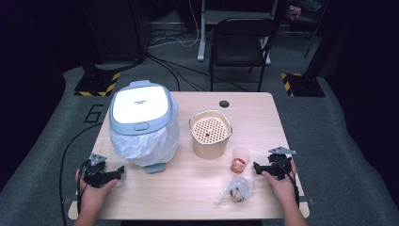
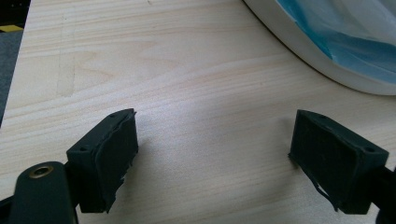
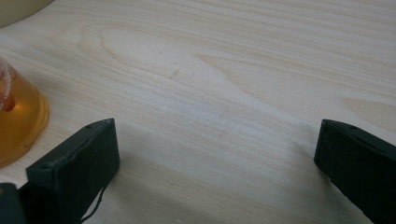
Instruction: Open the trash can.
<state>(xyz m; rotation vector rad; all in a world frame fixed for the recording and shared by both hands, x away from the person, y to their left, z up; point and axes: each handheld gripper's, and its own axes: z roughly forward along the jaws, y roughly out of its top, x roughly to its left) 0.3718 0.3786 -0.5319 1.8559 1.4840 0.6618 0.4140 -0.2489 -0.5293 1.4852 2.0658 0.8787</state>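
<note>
A: Where's the small clear plastic cup [image 1: 240, 160] with orange contents?
B: On the pale wooden table [image 1: 188, 193], just beside the right gripper [image 1: 258, 166]. Left gripper [image 1: 118, 171] near the white lidded bin [image 1: 143, 123]. Both jaws wide, empty

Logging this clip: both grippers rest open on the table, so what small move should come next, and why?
Probably the right gripper edges toward the small clear plastic cup beside it: its jaws stand open and empty, with the cup nearest. The left gripper lies open near the lidded white bin.
</note>
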